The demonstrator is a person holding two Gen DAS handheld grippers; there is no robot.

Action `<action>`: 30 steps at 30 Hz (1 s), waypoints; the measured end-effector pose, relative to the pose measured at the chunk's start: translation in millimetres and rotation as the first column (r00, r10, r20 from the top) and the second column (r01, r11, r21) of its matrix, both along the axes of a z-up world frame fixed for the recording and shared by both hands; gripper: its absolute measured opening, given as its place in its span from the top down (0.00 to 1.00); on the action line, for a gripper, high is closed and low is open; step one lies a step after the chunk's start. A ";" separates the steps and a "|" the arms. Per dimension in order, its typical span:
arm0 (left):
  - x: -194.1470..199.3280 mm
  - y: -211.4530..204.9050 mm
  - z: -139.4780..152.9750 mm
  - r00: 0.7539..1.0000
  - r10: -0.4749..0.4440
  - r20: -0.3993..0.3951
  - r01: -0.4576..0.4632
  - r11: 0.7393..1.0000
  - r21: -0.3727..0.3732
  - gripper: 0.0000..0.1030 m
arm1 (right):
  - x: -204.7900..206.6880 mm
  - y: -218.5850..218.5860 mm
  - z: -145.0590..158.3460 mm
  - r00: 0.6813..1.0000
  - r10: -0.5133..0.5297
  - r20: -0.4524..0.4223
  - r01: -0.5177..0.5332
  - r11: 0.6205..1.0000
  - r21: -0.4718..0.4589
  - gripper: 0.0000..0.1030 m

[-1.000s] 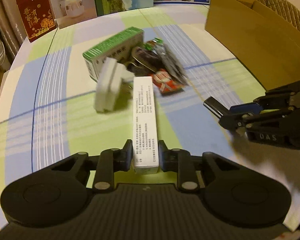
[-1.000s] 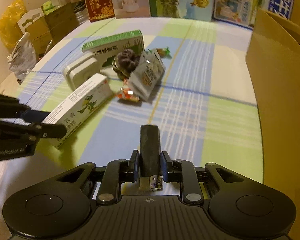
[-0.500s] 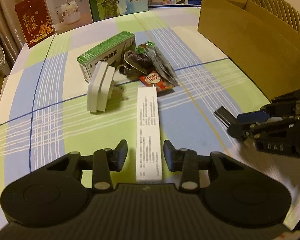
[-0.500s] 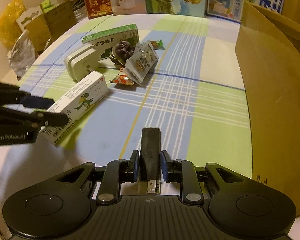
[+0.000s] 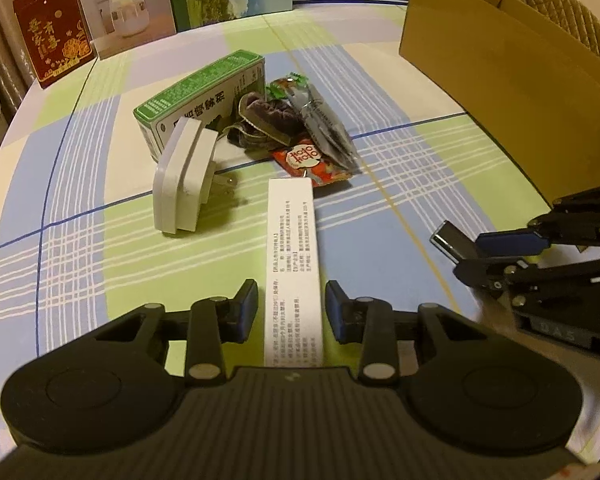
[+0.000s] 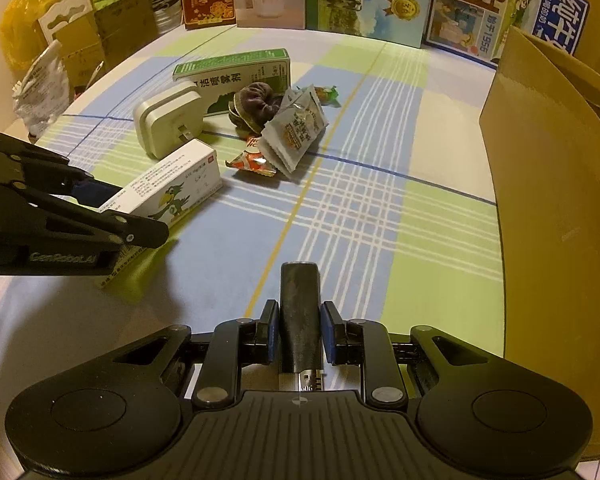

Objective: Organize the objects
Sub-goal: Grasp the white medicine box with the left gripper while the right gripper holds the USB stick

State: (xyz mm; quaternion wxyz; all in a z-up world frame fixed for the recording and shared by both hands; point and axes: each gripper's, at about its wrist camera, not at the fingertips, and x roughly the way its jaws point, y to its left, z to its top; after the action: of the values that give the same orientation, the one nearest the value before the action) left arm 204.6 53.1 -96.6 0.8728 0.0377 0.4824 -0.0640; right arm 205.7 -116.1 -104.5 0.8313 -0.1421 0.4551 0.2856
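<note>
My left gripper (image 5: 292,304) is open; the long white medicine box (image 5: 293,256) lies on the table between its fingers, not gripped. It also shows in the right wrist view (image 6: 172,192), where the left gripper (image 6: 140,224) straddles its near end. My right gripper (image 6: 299,332) is shut on a dark lighter (image 6: 300,312) and holds it above the tablecloth; it shows in the left wrist view (image 5: 460,252) at the right. Beyond lie a white plug adapter (image 5: 182,176), a green box (image 5: 204,100), a dark scrunchie (image 5: 266,120) and snack packets (image 5: 320,120).
A large open cardboard box (image 5: 512,92) stands at the right, also in the right wrist view (image 6: 560,184). Upright printed boxes (image 5: 120,4) line the table's far edge. Bags and cartons (image 6: 52,60) sit off the table's left side.
My left gripper opened and let go of the white medicine box, which now rests on the table. My right gripper keeps hold of the lighter and drew back slightly.
</note>
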 end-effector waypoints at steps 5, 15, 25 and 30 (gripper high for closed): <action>5.0 0.4 -2.7 1.000 0.015 -0.001 -0.015 1.000 0.000 0.79 | 0.5 0.2 0.6 1.000 -0.005 -0.006 0.005 1.000 0.006 0.82; 5.7 -2.9 7.0 0.999 0.032 0.014 -0.032 0.999 0.010 0.79 | 5.5 -5.6 7.8 0.999 -0.040 -0.010 0.041 0.998 0.041 0.82; 2.0 -11.7 29.2 0.998 0.038 0.055 -0.037 0.999 -0.016 0.79 | 9.4 -12.0 24.0 0.997 -0.077 0.005 0.076 0.993 0.095 0.82; 3.2 -15.6 45.1 0.995 0.062 0.077 -0.059 0.998 -0.029 0.79 | 12.4 -19.5 44.1 0.993 -0.109 0.046 0.102 0.985 0.138 0.82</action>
State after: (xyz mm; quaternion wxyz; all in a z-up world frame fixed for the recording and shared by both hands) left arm 207.8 37.5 -51.5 0.8930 0.0140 0.4479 -0.0424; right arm 218.1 -135.6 -60.4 0.8650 -0.0687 0.4192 0.2673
